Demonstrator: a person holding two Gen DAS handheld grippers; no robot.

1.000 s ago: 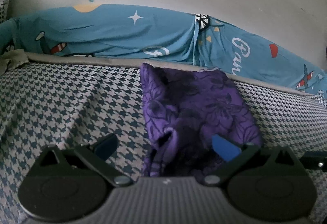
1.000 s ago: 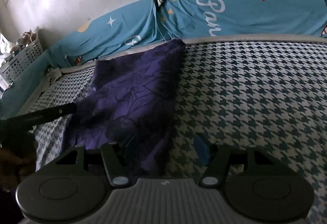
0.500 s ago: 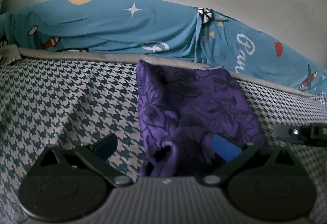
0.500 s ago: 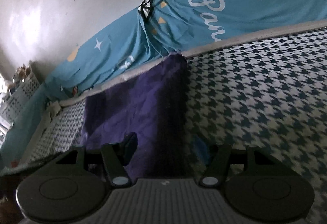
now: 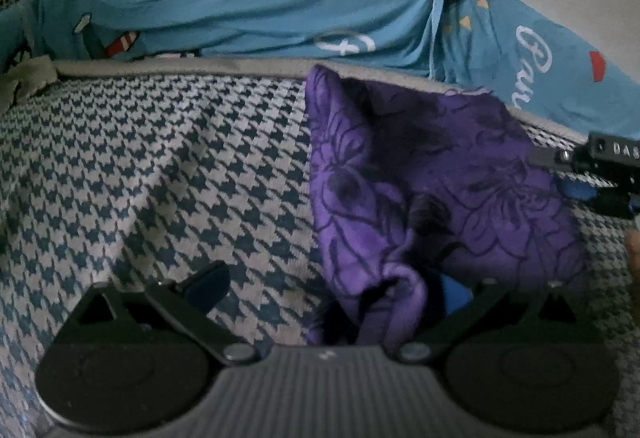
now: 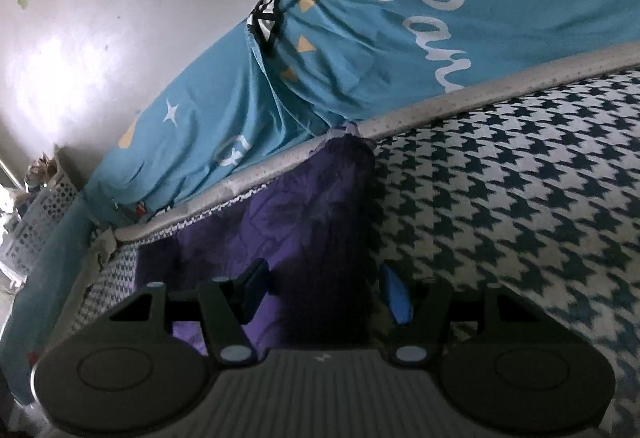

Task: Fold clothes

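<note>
A purple floral cloth [image 5: 432, 178] lies on the houndstooth bed cover [image 5: 160, 174], its far end touching the grey piping. My left gripper [image 5: 332, 288] is open wide over the near end. A bunched fold of the cloth sits just inside its right blue pad [image 5: 456, 294], and the left finger [image 5: 208, 282] is over bare cover. My right gripper [image 6: 324, 290] is open and straddles the right edge of the purple cloth [image 6: 304, 222], low over it. The pads are apart from the fabric. In the left wrist view the right gripper [image 5: 592, 166] shows at the cloth's far right side.
A teal printed sheet [image 5: 240, 10] covers a bolster along the pale wall behind the bed. Grey piping [image 6: 500, 86] marks the mattress edge. A white lattice basket [image 6: 36, 222] stands at far left. A fingertip [image 5: 634, 250] shows at the right edge.
The right gripper has travelled along the cloth's right edge toward its far end and rolled, coming into the left wrist view. The left gripper has sunk closer to the near fold.
</note>
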